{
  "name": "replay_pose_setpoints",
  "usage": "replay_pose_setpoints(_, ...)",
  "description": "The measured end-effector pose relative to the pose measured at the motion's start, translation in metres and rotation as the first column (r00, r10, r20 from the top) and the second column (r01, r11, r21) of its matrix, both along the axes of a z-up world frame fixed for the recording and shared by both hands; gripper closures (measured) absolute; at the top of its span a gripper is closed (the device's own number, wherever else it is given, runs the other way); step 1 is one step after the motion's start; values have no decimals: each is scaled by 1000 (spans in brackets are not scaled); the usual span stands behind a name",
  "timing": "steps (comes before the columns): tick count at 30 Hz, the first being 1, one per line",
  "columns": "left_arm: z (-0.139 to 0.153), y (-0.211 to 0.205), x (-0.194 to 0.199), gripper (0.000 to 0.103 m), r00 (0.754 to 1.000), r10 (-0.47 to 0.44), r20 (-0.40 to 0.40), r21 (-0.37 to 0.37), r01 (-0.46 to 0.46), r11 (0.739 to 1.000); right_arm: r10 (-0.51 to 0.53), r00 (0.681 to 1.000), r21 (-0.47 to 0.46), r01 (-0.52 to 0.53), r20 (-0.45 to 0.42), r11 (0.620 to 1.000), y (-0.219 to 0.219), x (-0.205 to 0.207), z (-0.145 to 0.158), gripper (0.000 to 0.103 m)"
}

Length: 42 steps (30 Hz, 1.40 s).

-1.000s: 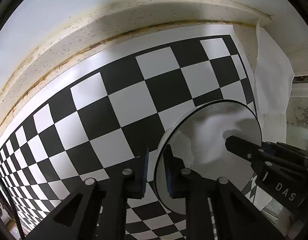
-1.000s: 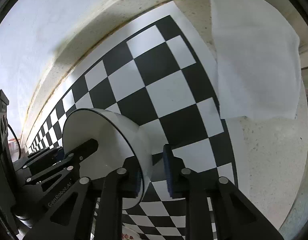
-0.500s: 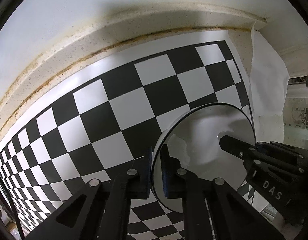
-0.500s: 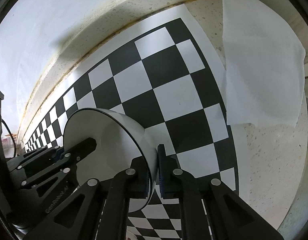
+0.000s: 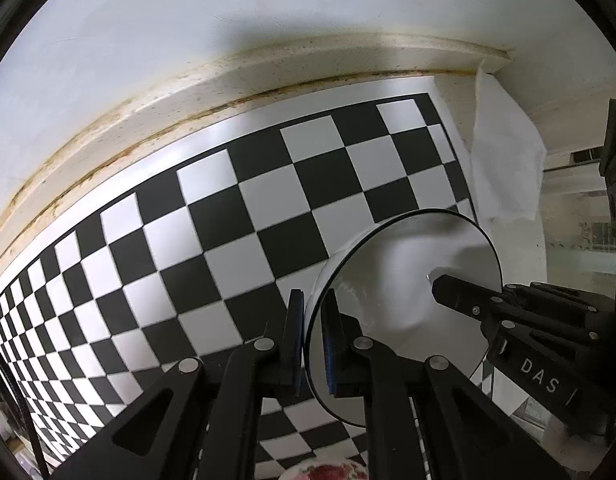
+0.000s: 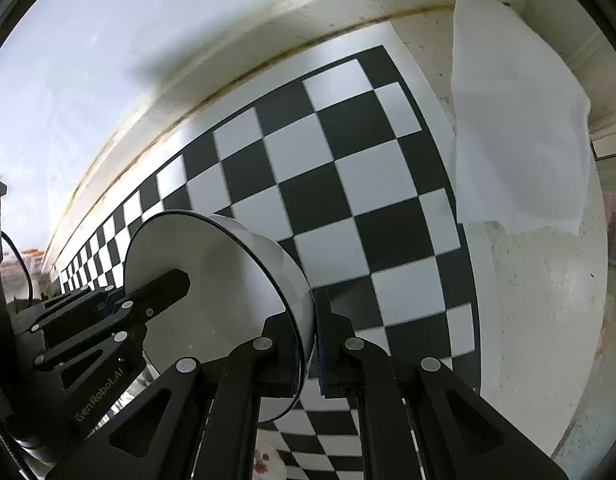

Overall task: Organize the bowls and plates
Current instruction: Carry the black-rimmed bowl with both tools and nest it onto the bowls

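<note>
Bowl (image 5: 404, 300) is now pinched on opposite rims by both tongs, left (image 5: 313, 344) and right (image 6: 308, 344), after they closed in; lifted above the checkered worktop (image 5: 236, 208), ready to move.

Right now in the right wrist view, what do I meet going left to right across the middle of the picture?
Left tongs reaching into the bowl → white bowl, clamped at its rim by the right tongs → checkered mat → white cloth at the counter's right end.
</note>
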<state>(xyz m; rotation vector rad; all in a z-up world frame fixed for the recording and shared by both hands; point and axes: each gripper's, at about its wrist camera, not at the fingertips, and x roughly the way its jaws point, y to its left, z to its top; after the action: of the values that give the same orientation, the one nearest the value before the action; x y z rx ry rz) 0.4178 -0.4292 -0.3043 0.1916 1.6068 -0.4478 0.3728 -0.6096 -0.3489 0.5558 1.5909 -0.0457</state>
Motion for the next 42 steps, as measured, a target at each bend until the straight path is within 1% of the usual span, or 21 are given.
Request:
replay_pose_setpoints(8,43,32,-38,96,999,0,35,-31,1,1000,52,998,-23,-51,47,998,26,-27,43,96)
replay_pose_setpoints(14,70,60,-78,96,999,-19,50,-40,21,999,75,995,-21,-73,72,997,52,-64,74,96)
replay_pose_setpoints(19,73,79,-111,96,999,-13,37,-50,15,999,86,994,-17,-85,69,996,77,-108,89,96)
replay_pose_setpoints(23,73,94,-137,96,999,-13,31,-50,15,999,94,994,-14,-93,61,996,95,-138,92,96)
replay_pose_setpoints(29,61,108,-165,96,1000,-12,6,-40,12,999,101,994,-2,-101,35,995,117,-173,80,95)
replay_pose_setpoints(34,48,113,-181,96,1000,-20,-4,-13,20,1000,105,994,2,-105,9,994,128,-192,65,95)
replay_pose_setpoints(42,30,109,-195,96,999,-34,-11,21,34,999,110,994,-14,-110,-21,994,134,-206,49,95)
